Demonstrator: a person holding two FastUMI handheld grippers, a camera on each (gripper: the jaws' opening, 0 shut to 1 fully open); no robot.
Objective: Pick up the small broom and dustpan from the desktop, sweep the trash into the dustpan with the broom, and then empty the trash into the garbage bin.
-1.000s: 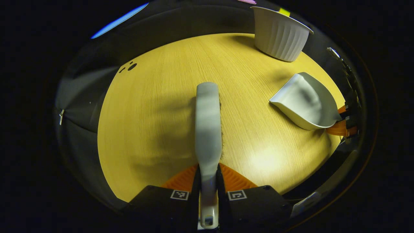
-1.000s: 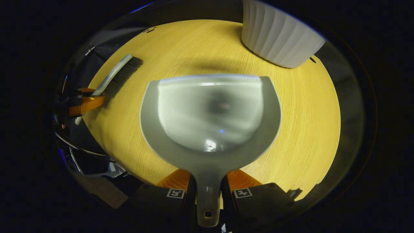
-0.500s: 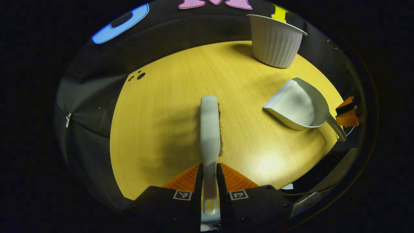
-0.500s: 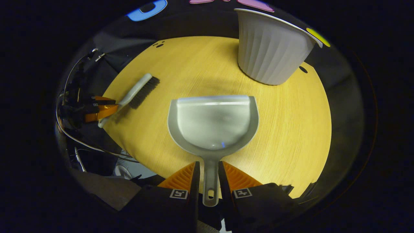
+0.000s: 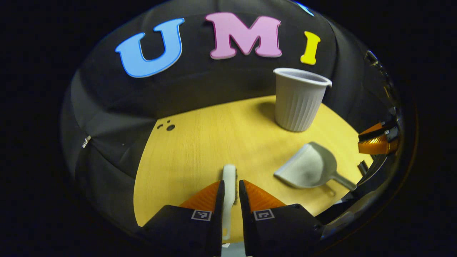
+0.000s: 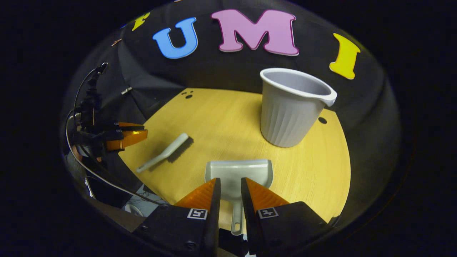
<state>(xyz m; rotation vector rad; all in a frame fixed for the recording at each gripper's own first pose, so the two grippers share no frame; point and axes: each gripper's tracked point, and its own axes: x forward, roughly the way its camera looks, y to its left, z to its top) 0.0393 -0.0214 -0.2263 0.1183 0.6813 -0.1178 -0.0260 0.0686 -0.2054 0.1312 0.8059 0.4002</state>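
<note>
My left gripper [image 5: 230, 187] is raised above the near edge of the desktop [image 5: 200, 142]. Its 2 fingers stand slightly apart, and the broom [image 5: 228, 192] shows in the gap between them. In the right gripper view, that broom [image 6: 164, 152] lies flat on the wood, with my left gripper [image 6: 125, 137] above it and apart from it, holding nothing. The broom head points toward the middle of the desktop; the handle end points toward the near-left edge.

My right gripper [image 6: 230, 187] is likewise lifted, fingers slightly parted with nothing clamped. The dustpan [image 6: 238, 175] lies on the desktop below them, its open mouth facing the booth wall and its handle running back between my fingers. In the left gripper view, the dustpan [image 5: 310, 170] rests flat near the right edge of the desktop, handle pointing right, and my right gripper [image 5: 376, 141] hangs above and beyond the handle, clear of it.

The garbage bin [image 6: 291, 107], a ribbed white container with a lipped rim, stands upright at the far side of the desktop, beyond the dustpan. In the left gripper view, the bin [image 5: 299, 100] is behind the dustpan, near the wall.

3 small dark holes [image 5: 167, 126] mark the far-left part of the desktop. Cables [image 6: 82, 107] trail from my left gripper.
</note>
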